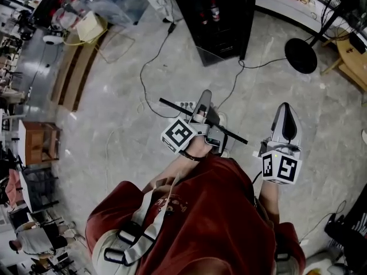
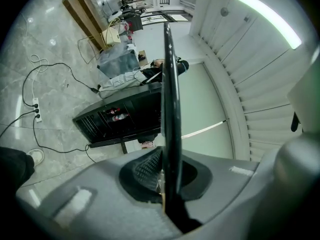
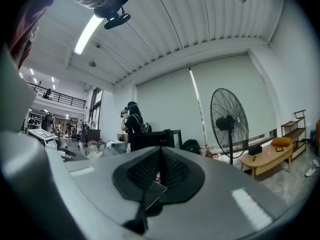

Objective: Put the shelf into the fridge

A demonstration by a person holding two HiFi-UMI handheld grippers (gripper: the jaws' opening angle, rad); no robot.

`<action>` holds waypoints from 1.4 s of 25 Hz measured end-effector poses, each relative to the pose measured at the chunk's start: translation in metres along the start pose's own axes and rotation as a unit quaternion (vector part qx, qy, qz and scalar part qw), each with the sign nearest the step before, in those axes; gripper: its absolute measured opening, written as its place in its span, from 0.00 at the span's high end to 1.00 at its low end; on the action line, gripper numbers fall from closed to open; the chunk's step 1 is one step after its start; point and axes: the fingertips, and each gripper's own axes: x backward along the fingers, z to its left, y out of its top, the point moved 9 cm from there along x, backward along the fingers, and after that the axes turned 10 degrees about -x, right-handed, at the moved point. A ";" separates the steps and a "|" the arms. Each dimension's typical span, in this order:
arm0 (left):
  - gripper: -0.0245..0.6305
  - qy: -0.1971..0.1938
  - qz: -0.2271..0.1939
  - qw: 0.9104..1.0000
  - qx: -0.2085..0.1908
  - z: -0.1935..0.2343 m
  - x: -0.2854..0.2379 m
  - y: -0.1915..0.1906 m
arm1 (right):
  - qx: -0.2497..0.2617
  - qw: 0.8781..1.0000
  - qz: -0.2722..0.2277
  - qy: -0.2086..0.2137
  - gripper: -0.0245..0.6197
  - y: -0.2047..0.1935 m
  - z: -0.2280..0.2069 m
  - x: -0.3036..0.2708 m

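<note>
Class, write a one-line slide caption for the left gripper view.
Left gripper, jaws shut on the thin dark shelf held edge-on, points towards the black fridge ahead.

The shelf is lying crosswise in the left gripper, the right gripper is hanging to its right, and the fridge is standing ahead.

The head view looks steeply down from above the person onto the marble floor, with the black fridge near its top edge. The left gripper view is rolled sideways and faces the same fridge from well away. The right gripper view sits low and tilts up towards the ceiling. It faces a standing fan, and the head view also catches the fan's base.
</note>
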 end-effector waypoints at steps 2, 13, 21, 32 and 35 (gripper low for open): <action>0.94 0.009 0.000 1.000 0.001 0.007 -0.015 0.007 | 0.005 1.000 0.001 0.001 0.96 0.001 0.000 -0.020; 0.94 0.013 -0.011 1.000 0.025 0.034 -0.123 0.054 | 0.035 0.999 0.024 0.023 0.96 0.011 0.006 -0.148; 0.94 0.021 -0.024 0.998 0.048 0.054 -0.190 0.084 | 0.036 0.997 0.043 0.053 0.96 0.012 0.018 -0.238; 0.94 0.044 -0.039 0.997 0.045 0.062 -0.243 0.104 | 0.025 0.995 0.057 0.082 0.96 0.005 0.008 -0.308; 0.94 0.057 -0.043 0.997 0.040 0.063 -0.263 0.100 | 0.019 0.993 0.067 0.093 0.96 -0.001 -0.010 -0.331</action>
